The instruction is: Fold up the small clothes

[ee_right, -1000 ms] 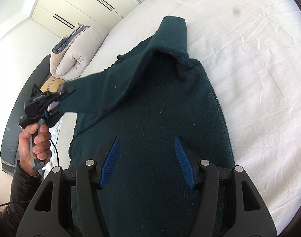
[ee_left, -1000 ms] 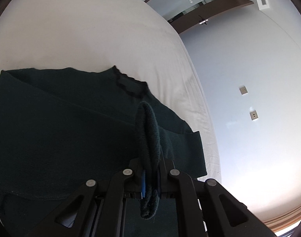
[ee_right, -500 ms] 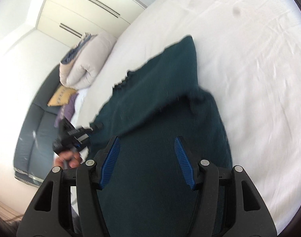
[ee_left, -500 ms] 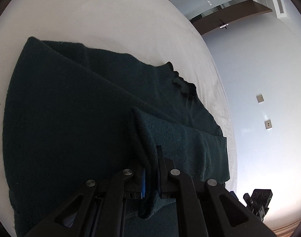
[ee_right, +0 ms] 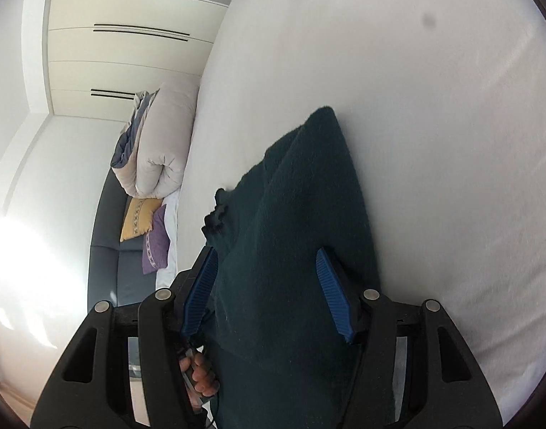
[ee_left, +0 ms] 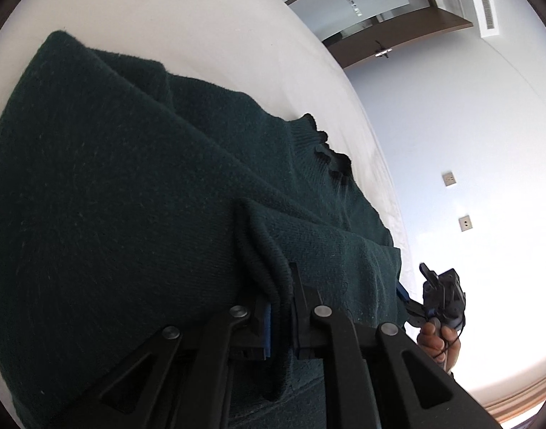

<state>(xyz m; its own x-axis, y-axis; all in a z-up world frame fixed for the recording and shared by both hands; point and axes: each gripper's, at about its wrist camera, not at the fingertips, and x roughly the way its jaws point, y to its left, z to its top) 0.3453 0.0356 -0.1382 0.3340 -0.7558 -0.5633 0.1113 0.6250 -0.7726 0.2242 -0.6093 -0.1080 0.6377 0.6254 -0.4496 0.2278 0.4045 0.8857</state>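
The sweater [ee_left: 137, 193] lies on the white bed [ee_right: 434, 143], one sleeve [ee_left: 308, 250] folded across its body, the cuff pinched tight in my left gripper [ee_left: 278, 316]. My right gripper [ee_right: 267, 293] hangs over the knit with jaws wide, holding nothing. To finish well I'd lay the sleeve flat and straight before letting go; no label or writing shows anywhere.
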